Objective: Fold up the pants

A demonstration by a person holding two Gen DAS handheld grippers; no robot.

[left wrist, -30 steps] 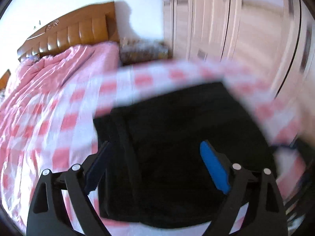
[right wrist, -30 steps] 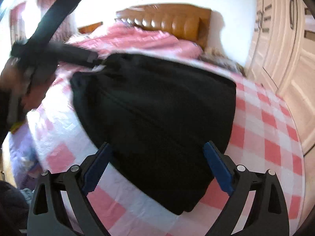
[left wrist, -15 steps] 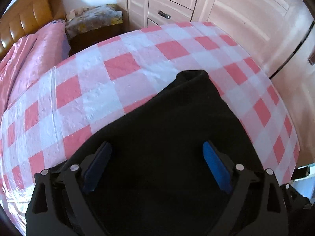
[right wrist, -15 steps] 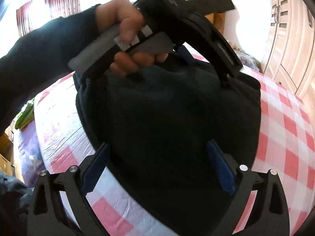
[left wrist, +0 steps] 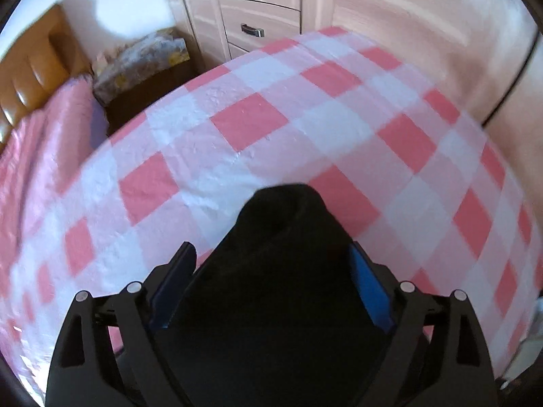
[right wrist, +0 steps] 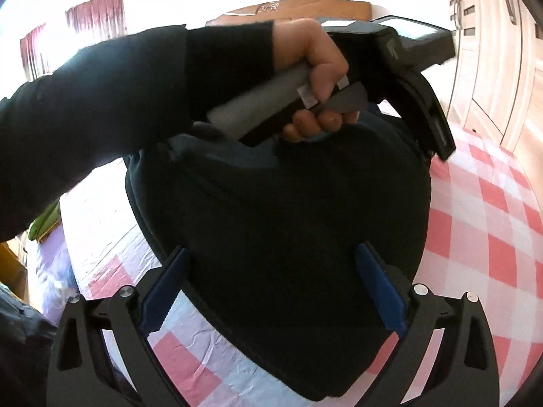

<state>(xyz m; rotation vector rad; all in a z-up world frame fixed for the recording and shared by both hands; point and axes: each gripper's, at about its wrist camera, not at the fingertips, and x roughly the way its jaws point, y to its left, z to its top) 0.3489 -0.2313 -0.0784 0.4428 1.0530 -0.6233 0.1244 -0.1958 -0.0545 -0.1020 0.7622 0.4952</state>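
The black pants (right wrist: 288,224) lie folded into a compact dark bundle on the pink and white checked bed cover (right wrist: 492,220). My right gripper (right wrist: 271,291) is open, its blue pads either side of the bundle's near part. In the right wrist view the left gripper's body (right wrist: 407,68) is held in the person's hand over the far edge of the pants; its fingertips are hidden there. In the left wrist view the left gripper (left wrist: 273,288) is open, with the pants (left wrist: 281,271) lying between and below its blue pads.
A wooden headboard (left wrist: 30,78) and a pink quilt (left wrist: 37,156) are at the far left. A nightstand with a patterned cloth (left wrist: 142,61) stands beside a light wooden wardrobe (left wrist: 271,10). The bed's edge curves along the right (left wrist: 502,169).
The left gripper has swung over to the far edge of the pants and lowered onto them. The right gripper has stayed open over the near part.
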